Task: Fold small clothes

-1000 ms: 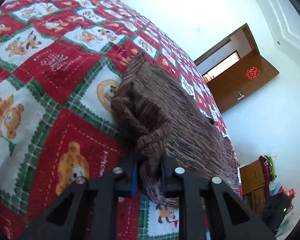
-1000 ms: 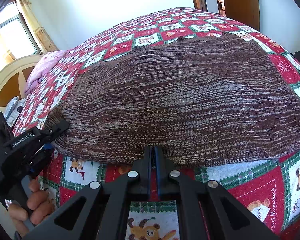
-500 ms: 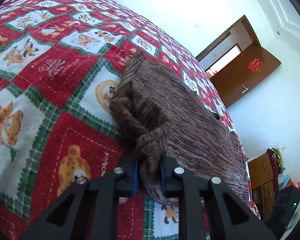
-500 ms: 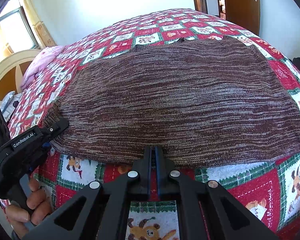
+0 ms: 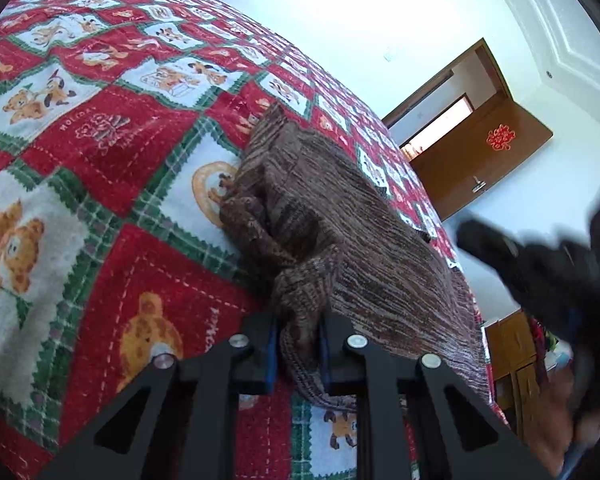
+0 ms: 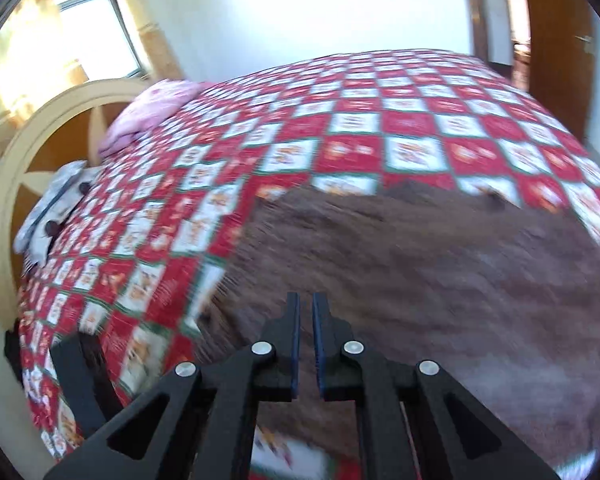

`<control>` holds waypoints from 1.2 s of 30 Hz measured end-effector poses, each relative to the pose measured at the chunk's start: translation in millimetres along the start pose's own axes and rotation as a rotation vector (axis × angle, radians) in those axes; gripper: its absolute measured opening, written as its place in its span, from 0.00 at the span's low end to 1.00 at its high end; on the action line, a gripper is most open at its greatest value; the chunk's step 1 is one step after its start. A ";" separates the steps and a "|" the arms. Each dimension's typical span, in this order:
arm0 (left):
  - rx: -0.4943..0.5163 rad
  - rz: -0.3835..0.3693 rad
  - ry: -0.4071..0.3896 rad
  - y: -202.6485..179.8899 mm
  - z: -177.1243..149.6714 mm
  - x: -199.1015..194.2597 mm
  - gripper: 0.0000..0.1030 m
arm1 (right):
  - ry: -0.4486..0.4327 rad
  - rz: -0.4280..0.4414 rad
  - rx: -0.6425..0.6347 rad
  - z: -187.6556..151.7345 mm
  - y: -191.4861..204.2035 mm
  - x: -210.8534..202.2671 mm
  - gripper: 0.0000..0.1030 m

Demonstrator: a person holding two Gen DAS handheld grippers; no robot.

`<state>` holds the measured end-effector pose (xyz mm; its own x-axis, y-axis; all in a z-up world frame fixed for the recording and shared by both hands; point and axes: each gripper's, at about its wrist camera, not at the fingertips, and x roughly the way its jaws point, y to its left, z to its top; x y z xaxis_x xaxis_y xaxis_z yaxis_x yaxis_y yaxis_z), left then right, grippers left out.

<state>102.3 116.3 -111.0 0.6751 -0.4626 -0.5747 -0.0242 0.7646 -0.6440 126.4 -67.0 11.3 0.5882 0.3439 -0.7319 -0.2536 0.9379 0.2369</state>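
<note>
Left wrist view: the left hand-held gripper [image 5: 298,354] pinches a bunched corner of the brown knit garment [image 5: 340,232] between its blue pads, the fabric gathered into a thick roll there. From that pinch the garment stretches away along its long axis toward the far edge of the bed by the open wooden door [image 5: 480,160], lying on the red, white and green teddy-bear quilt [image 5: 100,152]. At the right the right hand-held gripper [image 5: 532,256] crosses as a dark blur. Right wrist view: the right hand-held gripper [image 6: 306,344] hangs above the garment [image 6: 420,280], its jaws parting slightly with nothing between them. A pink pillow [image 6: 148,112] lies by the headboard [image 6: 32,160].
</note>
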 end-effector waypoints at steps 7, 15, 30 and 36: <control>0.006 -0.002 -0.013 -1.2 -2.4 -1.7 0.20 | 0.105 0.003 -0.036 29.2 31.8 78.6 0.16; -0.012 -0.010 -0.019 1.8 -6.7 -6.9 0.18 | 0.148 0.032 -0.127 44.2 58.1 127.3 0.53; -0.015 -0.014 -0.029 2.2 -11.0 -11.8 0.18 | 0.177 -0.123 -0.398 36.2 76.2 154.6 0.23; -0.009 -0.012 -0.028 0.7 -9.9 -9.3 0.18 | 0.192 0.025 -0.165 49.0 38.5 139.0 0.12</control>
<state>88.6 116.7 -111.1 0.6955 -0.4588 -0.5530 -0.0227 0.7552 -0.6551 236.1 19.2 -50.0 0.4281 0.3367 -0.8387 -0.3974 0.9036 0.1599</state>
